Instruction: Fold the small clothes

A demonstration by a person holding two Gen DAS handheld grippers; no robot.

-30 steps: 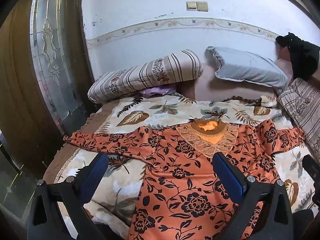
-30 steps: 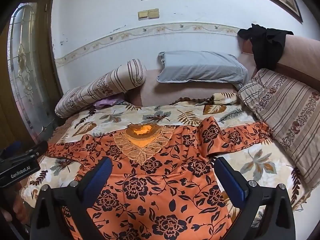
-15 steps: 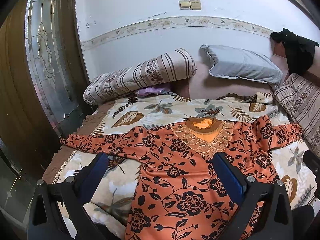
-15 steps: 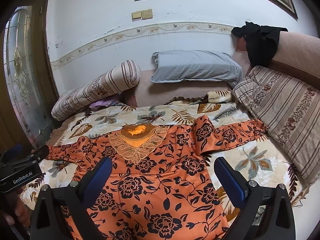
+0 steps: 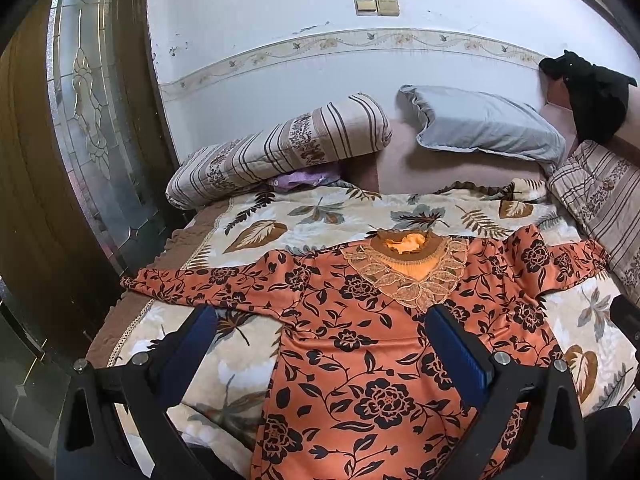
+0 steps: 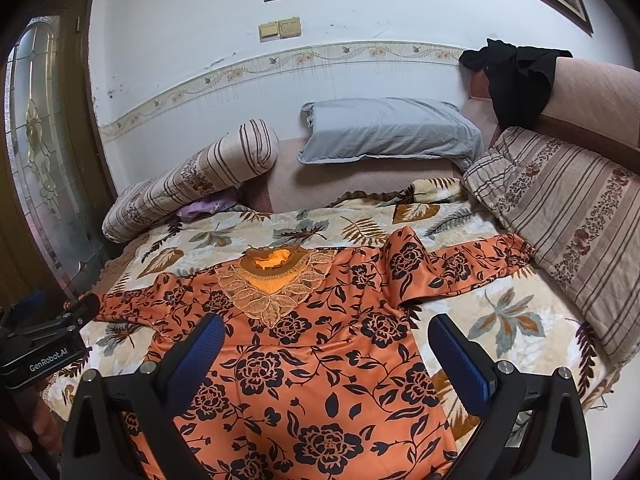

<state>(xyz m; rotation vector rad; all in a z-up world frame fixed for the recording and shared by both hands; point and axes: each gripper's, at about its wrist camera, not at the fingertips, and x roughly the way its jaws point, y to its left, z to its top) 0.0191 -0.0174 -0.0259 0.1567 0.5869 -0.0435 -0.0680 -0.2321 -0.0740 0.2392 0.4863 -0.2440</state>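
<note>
Lying flat on the blanket [image 5: 280,220], the top [image 5: 360,360] is spreading ahead of and beneath both grippers' fingers. Left gripper [image 5: 320,344] and right gripper [image 6: 326,346] are hanging wide apart, empty. Risk: slick fabric is liable to slip; right sleeve [image 6: 472,264] is buckling, inviting a skewed fold.

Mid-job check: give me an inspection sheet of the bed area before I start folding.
Surface: leaf-print blanket covering the bed.
Job's things: orange floral top spread flat, front up, sleeves out; right sleeve bunched at the shoulder.
Clutter: striped bolster, grey pillow, striped cushion, purple cloth, black garment.
Grippers: left tool and right tool open, empty, above the top.
Cables: nothing seen.
Surroundings: glass-panelled door, wall switches.
</note>
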